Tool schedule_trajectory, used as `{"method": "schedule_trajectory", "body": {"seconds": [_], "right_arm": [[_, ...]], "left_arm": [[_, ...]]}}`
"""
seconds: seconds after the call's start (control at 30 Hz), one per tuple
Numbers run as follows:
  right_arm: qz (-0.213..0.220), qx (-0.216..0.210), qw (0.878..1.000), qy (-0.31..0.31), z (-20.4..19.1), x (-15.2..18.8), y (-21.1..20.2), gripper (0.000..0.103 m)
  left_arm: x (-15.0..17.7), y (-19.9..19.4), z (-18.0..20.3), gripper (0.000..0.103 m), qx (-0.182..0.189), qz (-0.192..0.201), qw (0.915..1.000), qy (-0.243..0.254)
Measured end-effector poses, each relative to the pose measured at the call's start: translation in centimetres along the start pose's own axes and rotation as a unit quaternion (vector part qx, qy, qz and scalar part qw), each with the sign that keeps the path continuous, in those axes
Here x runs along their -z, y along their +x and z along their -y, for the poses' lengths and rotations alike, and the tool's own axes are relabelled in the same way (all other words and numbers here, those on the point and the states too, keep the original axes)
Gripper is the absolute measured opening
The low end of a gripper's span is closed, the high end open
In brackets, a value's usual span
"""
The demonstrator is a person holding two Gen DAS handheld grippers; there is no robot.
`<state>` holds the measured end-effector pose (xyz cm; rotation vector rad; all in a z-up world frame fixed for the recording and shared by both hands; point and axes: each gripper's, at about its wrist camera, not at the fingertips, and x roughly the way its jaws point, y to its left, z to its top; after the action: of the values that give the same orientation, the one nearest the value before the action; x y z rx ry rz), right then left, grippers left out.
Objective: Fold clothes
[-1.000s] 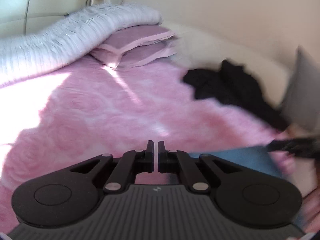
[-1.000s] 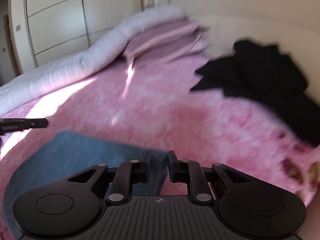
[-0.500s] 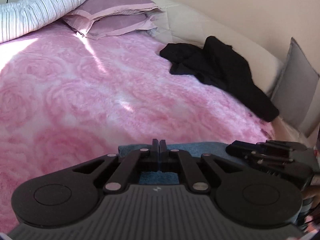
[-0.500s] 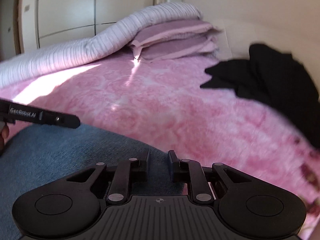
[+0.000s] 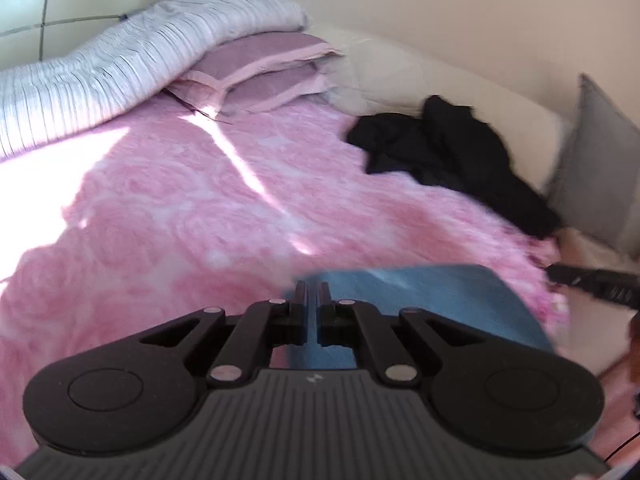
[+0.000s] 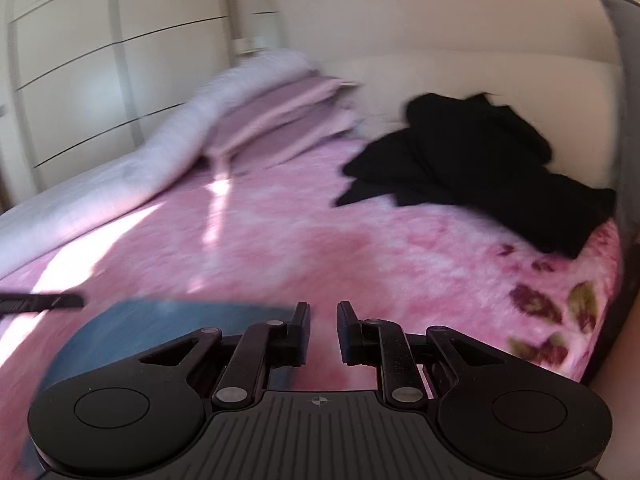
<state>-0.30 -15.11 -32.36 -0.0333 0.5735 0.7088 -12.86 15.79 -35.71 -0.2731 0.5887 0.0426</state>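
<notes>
On the bed [image 5: 208, 216] a blue cloth [image 5: 432, 300] lies flat at the near edge, and both tools hover at its two near corners. The left hand-held gripper [image 5: 311, 292] has its jaws drawn together; the cloth's corner sits right at the tips, but blur hides whether any fabric is nipped between them. The right hand-held gripper [image 6: 323, 312] stands slightly apart with only pink blanket showing in the gap, and the cloth [image 6: 168, 320] ends just to the left of its left finger, so I judge it holds nothing.

This looks like the pause between folds on the blue piece: it is already a neat rectangle, and the next move, as I see it, calls for both tools to take an edge of the cloth and carry it over evenly, keeping the corners matched.

Beyond the cloth, towards the headboard, a black heap [image 6: 472, 160] of clothing waits unfolded. Further left from the cloth are pillows [image 5: 256, 72] and a rolled duvet [image 5: 120, 64].

Both views are smeared. The near edge of the cloth is hidden under the tool bodies, and its full shape cannot be made out.
</notes>
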Motion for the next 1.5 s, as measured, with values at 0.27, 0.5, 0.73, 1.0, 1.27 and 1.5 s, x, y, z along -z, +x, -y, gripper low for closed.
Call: {"method": "schedule_trajectory", "body": {"seconds": [0.27,0.5,0.73,1.0,1.27,1.5], "right_arm": [[-0.033,0.036,0.989,-0.138,-5.6,6.4,1.5,0.018],[-0.087,0.013,0.996,-0.021,-2.7,4.6,1.7,0.019],[-0.045,0.002,0.999,-0.024,-4.4,7.2,-7.1,0.019],[-0.073,0.047,0.996,-0.006,-5.6,10.9,-5.2,0.019],[-0.091,0.071,0.993,0.013,-8.1,11.6,-8.7,0.058],[-0.090,0.080,0.992,0.036,-10.2,13.0,-11.6,0.060]], "left_arm": [[2.3,2.6,3.1,0.002,-0.042,-0.041,0.9983,0.003],[1.6,0.0,3.7,0.003,-0.070,-0.064,0.9954,0.011],[6.4,-6.5,5.7,0.004,-0.052,-0.054,0.9969,-0.022],[9.3,-5.0,6.9,0.005,-0.114,-0.073,0.9906,-0.021],[10.7,-9.8,10.1,0.007,-0.139,-0.081,0.9868,-0.017],[11.7,-13.5,11.5,0.018,-0.151,-0.073,0.9857,-0.014]]}}
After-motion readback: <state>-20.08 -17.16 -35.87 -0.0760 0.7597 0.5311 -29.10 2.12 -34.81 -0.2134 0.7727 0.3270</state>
